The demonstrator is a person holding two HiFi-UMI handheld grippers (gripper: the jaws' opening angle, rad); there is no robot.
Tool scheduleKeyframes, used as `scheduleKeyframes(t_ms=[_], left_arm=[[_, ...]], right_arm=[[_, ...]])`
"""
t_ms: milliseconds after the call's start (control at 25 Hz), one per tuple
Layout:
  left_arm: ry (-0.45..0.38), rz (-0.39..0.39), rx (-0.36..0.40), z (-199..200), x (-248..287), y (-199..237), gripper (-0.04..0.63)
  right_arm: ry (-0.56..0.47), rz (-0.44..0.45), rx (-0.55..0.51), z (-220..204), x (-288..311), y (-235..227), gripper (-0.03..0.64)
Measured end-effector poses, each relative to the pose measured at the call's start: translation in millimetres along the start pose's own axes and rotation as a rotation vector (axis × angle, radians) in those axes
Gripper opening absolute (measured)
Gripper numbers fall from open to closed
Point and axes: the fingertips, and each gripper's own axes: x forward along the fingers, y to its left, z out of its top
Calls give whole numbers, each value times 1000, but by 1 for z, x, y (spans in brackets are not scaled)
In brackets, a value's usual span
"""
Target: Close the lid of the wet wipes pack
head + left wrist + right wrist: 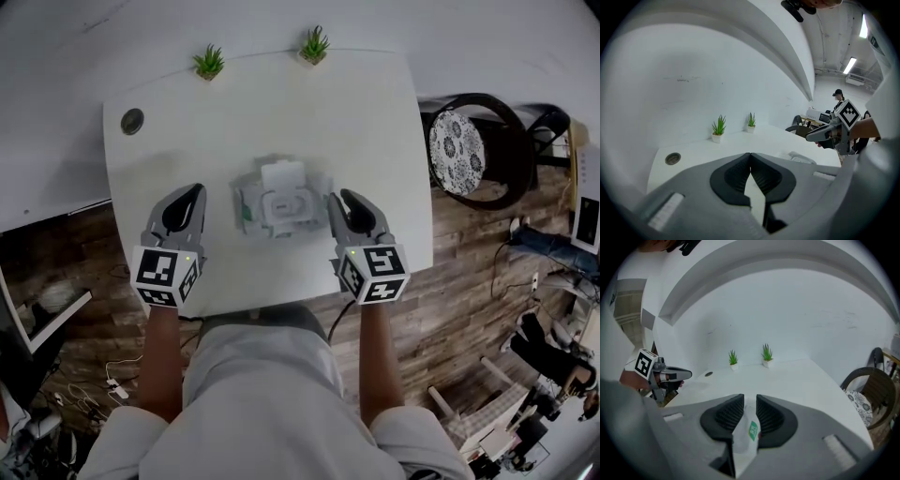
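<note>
In the middle of the white table (178, 122), a wet wipes pack (251, 210), its lid (281, 174) flipped open toward the far edge with the two small potted plants (209, 62). At the pack's right edge, the right gripper (336, 199), jaws pressed on the white wrapper (743, 439) with a green label. To the left, near the pack but apart from it, the left gripper (195, 191), jaws together at the tips and empty.

The white wet wipes pack (279, 214), green-marked at its left end, lies flat on the table (356, 122), midway between the side edges, nearer the front edge, its lid (281, 175) flipped open toward the far edge.
</note>
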Motion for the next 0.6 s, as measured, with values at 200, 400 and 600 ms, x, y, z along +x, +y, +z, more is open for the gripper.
scheduleKeyframes(t_ms=[200,400,600], left_arm=[[31,-2,-22,-15,17,3,9],[52,-7,-34,-25,25,2,9],[57,-10,-37,-27,28,4,9]], right_arm=[[31,30,-2,-7,19,-1,87],[53,60,-9,-12,31,1,87],[73,109,-52,-10,42,5,87]])
